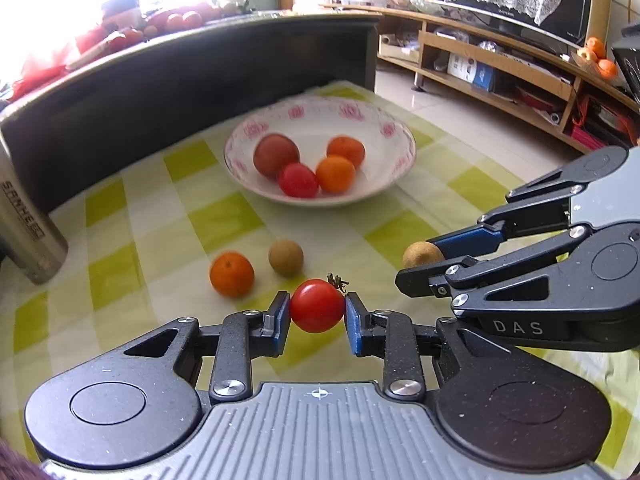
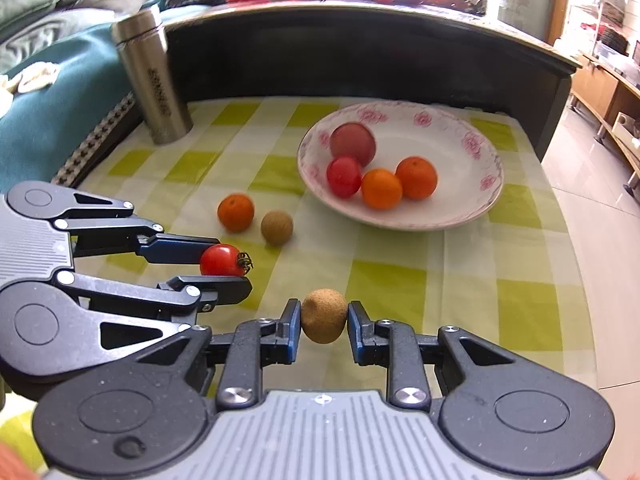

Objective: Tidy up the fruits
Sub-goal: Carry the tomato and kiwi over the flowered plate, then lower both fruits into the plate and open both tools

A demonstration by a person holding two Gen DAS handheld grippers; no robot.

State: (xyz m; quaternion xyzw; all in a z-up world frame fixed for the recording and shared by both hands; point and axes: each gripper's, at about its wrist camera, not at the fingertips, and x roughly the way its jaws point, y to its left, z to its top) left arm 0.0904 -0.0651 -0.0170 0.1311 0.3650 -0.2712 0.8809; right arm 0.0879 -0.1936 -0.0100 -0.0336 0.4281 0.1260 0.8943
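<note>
My left gripper is shut on a red cherry tomato with a green stem, held just above the checked cloth. My right gripper is shut on a brown longan; in the left wrist view it enters from the right as the right gripper, the longan at its tip. The left gripper with the tomato shows at the left of the right wrist view. A white bowl with pink flowers holds several fruits. A small orange and another longan lie on the cloth.
A steel flask stands at the table's far left. A dark raised ledge borders the back, with red fruit on top. The table edge drops to a tiled floor on the right. A wooden TV stand is beyond.
</note>
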